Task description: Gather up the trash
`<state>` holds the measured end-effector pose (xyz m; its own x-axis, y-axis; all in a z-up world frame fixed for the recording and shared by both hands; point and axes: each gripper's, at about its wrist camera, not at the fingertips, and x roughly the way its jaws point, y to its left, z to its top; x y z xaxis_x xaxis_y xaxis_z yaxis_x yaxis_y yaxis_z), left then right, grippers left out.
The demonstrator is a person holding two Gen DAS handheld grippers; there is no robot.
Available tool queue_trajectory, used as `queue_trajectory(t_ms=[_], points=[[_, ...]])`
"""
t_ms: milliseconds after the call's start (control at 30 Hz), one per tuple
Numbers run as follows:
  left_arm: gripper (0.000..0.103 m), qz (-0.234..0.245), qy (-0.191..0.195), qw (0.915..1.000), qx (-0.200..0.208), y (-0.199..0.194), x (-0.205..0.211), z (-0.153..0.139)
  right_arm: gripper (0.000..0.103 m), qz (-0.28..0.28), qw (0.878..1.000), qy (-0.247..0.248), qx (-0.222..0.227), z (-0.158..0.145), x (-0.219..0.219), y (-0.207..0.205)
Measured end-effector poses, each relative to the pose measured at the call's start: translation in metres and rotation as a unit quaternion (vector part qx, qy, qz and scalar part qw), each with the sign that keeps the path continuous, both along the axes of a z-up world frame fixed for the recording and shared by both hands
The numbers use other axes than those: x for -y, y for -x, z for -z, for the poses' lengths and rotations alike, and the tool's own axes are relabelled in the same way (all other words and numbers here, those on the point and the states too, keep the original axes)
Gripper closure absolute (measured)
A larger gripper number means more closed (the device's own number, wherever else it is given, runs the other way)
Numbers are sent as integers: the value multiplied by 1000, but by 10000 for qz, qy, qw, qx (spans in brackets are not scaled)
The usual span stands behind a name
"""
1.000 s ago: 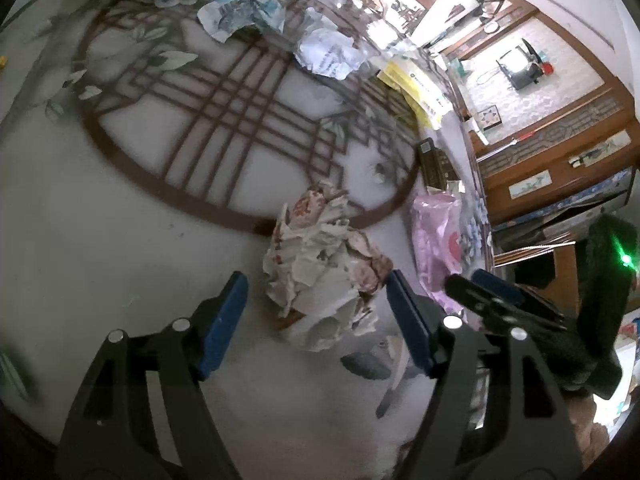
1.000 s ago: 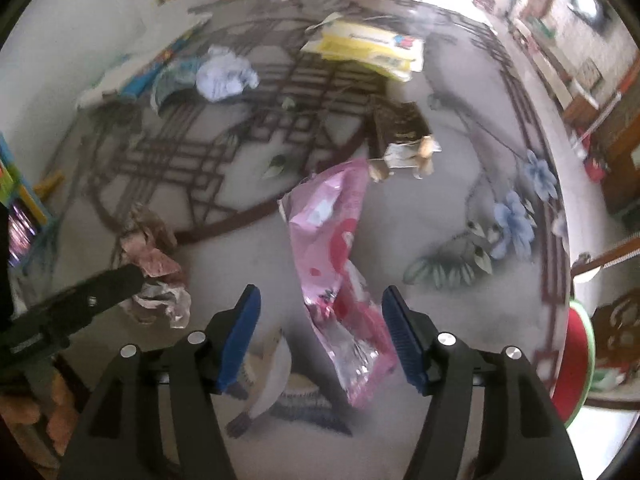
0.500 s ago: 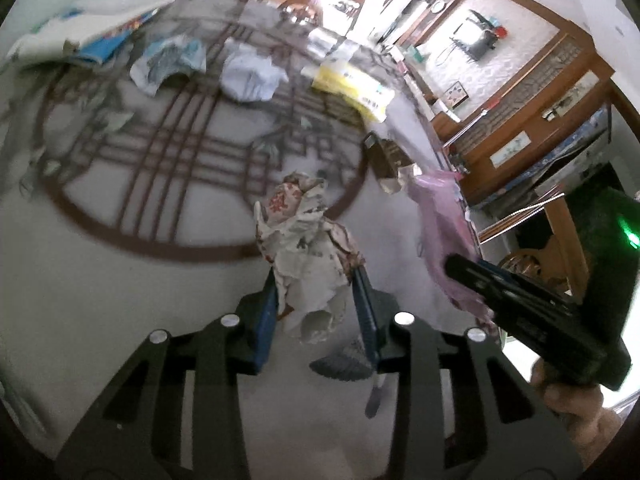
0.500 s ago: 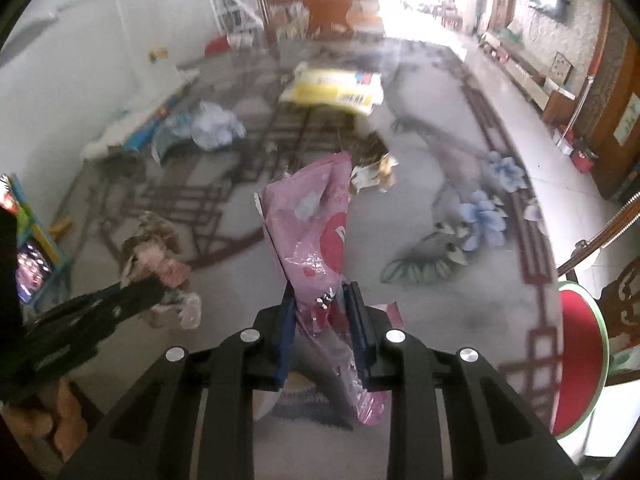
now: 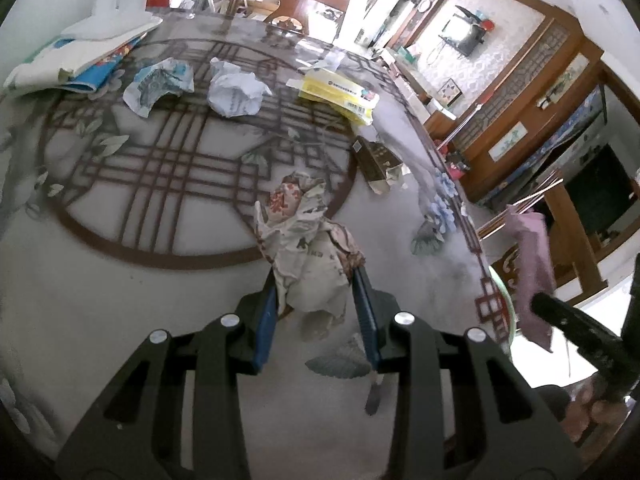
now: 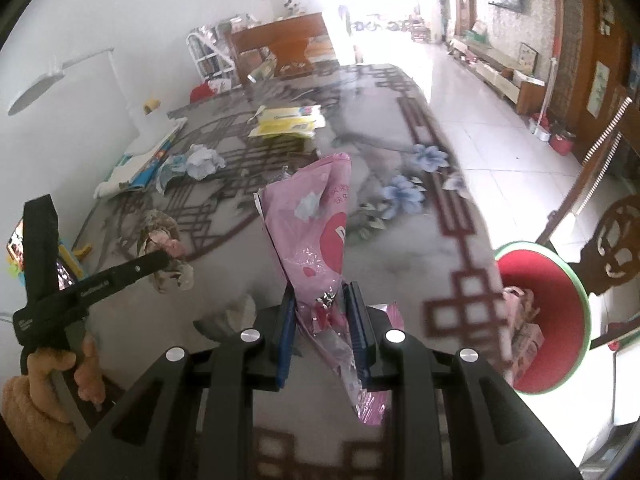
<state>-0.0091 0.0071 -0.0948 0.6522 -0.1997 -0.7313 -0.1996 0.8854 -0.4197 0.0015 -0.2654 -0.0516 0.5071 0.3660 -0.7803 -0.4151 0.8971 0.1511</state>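
My left gripper (image 5: 316, 280) is shut on a crumpled ball of printed paper (image 5: 308, 240), lifted off the patterned table (image 5: 120, 288). The blue pads press its lower half from both sides. In the right wrist view the same paper ball (image 6: 164, 248) shows at the left, in the left gripper's jaws. My right gripper (image 6: 322, 298) is shut on a pink plastic bag (image 6: 316, 232) that stands up above the pads, with its crinkled tail hanging below. The pink bag (image 5: 528, 264) also hangs at the right of the left wrist view. A red bin (image 6: 548, 320) with a green rim stands beside the table, low right.
On the table lie a white paper ball (image 5: 236, 92), a blue-white wrapper (image 5: 156, 84), a yellow packet (image 5: 340, 92), a dark torn carton (image 5: 378, 164) and magazines (image 5: 76, 64) at the far left. A person's hand (image 6: 44, 380) holds the left gripper. Wooden cabinets (image 5: 520, 120) line the right wall.
Both grippers went from open around their trash to shut on it. Both then rose, the left with the paper ball, the right with the pink bag, which swung toward the red bin.
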Motion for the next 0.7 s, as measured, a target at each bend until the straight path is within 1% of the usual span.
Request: queue_trajectory(t_ms=[133,267,333,467,600,700], points=[[68,29,-149,9999,-57,0,7,-1,79,206,9996,-163,-37,2,25,4],[68,169,-375,9992,-9,0,21,-8,79,419,9986,-315,-115,8,49,7],[68,229,-434,9988,8,0,29,-10,79,492,9974,-504,-167,7,57,8],[68,386,-384,9985,-1,-1,48,-10,79,573,9956,-724,-142,4,64,8],[68,590,-417,9974,24,0,69,-14,79,542,9954,-783,-94,2,66,10],[68,689,-302,9971,65,-1,80,-20,79,564,9946,-863,-100,2,69,10]])
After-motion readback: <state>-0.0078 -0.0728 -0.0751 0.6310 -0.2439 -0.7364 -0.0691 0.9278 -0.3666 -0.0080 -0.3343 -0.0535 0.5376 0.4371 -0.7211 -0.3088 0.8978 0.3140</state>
